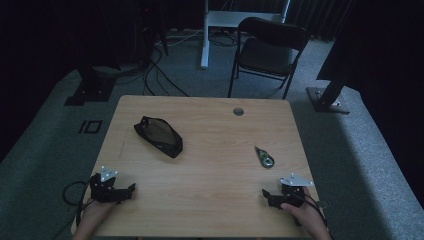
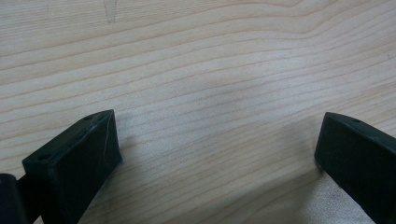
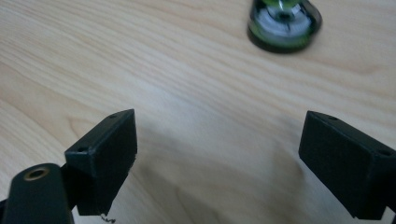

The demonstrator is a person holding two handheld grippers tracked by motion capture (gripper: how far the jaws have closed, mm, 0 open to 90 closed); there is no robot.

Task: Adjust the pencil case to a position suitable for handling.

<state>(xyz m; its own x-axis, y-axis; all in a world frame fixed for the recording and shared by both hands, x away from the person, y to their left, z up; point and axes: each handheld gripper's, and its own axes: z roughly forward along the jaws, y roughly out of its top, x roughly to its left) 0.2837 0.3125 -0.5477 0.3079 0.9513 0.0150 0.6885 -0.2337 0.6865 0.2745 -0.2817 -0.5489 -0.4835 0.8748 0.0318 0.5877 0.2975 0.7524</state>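
Observation:
A black zip pouch [image 1: 158, 136] lies on the wooden table [image 1: 210, 125], left of centre. A small green and silver tool [image 1: 264, 157] rests on the right half; its rounded end [image 3: 284, 23] appears at the top of the right gripper view. My left gripper [image 1: 131, 189] sits near the front left edge, open, with bare wood between its jaws [image 2: 217, 140]. My right gripper [image 1: 265, 193] rests near the front right edge, open and empty, a short way in front of the tool [image 3: 219, 144].
A black folding chair [image 1: 267, 50] and a white desk leg [image 1: 205, 40] stand beyond the table's far edge. Cables [image 1: 155, 70] trail over the grey carpet. A round cable hole [image 1: 238, 111] sits near the table's back edge. Dark stands flank the table.

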